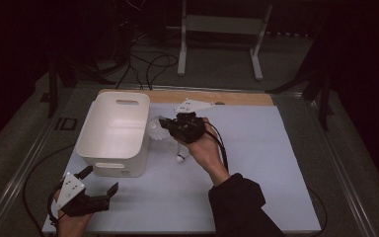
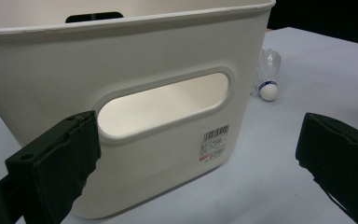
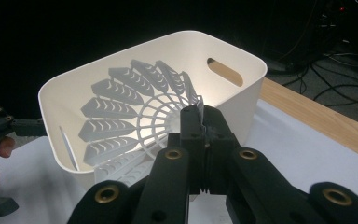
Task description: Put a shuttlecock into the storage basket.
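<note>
A white plastic shuttlecock (image 1: 155,129) is held by its skirt just off the right rim of a white bin (image 1: 94,106), with my right gripper (image 1: 165,123) shut on it. In the right gripper view the shuttlecock's skirt (image 3: 130,112) fans out before the bin (image 3: 242,70), pinched between the closed jaws of the right gripper (image 3: 199,116). A second shuttlecock (image 1: 179,158) lies on the table next to the bin's right wall. My left gripper (image 1: 100,178) stands open in front of the bin's near wall. Its jaws frame the bin's handle slot (image 2: 163,102) with nothing held.
A pale blue mat (image 1: 276,163) covers the table, with a wooden strip (image 1: 237,98) along the far edge. A white metal stand (image 1: 182,44) and cables (image 1: 148,66) lie on the floor beyond. The second shuttlecock (image 2: 268,74) rests right of the bin.
</note>
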